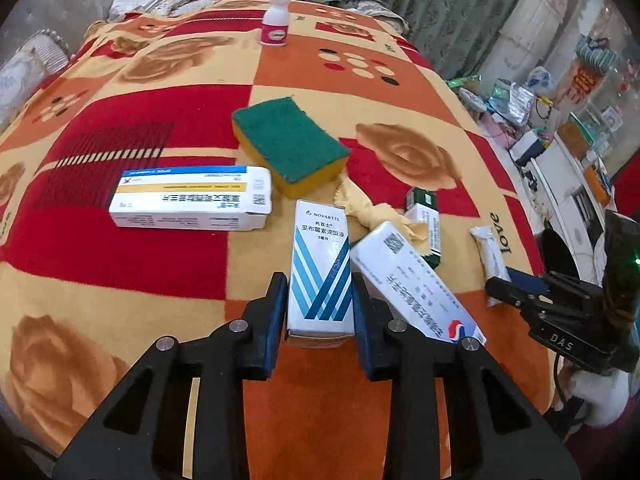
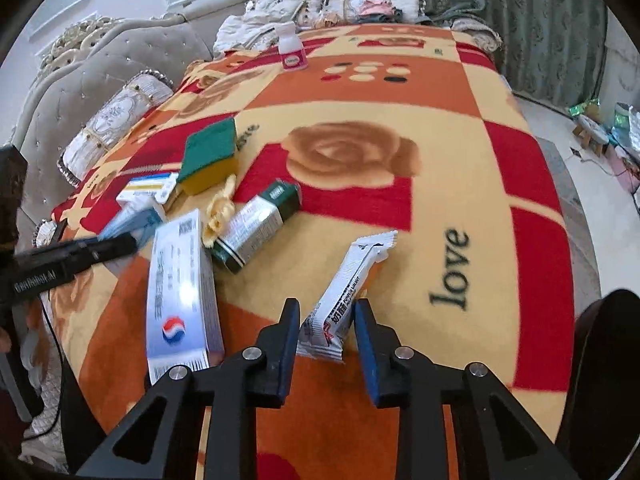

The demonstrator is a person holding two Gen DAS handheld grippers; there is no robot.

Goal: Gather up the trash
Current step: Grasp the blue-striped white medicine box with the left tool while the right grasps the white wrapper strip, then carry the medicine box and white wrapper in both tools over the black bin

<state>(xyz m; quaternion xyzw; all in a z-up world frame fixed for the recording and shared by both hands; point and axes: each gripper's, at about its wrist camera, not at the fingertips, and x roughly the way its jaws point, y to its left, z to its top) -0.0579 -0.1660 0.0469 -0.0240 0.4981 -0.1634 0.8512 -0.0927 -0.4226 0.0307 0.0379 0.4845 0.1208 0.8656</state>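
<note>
A white box with blue stripes point(image 1: 320, 256) stands between the pads of my left gripper point(image 1: 319, 286), which press on its two sides. In the right wrist view a white snack wrapper point(image 2: 352, 276) lies on the patterned blanket point(image 2: 440, 200), its near end pinched by my right gripper point(image 2: 326, 308). Close by lie a long white box with a red-blue logo point(image 1: 416, 284), a green-and-white box point(image 2: 256, 224), a crumpled yellow scrap point(image 1: 360, 208), a long white box with a yellow band point(image 1: 192, 200) and a green-topped sponge point(image 1: 288, 144).
A small white bottle with a pink label point(image 1: 276, 20) stands far back on the blanket. Pillows point(image 2: 116, 124) and a tufted headboard point(image 2: 100, 64) lie to the left and rear. Green curtains point(image 2: 540, 20) hang behind. Clutter point(image 1: 560, 132) covers the floor off the bed's right edge.
</note>
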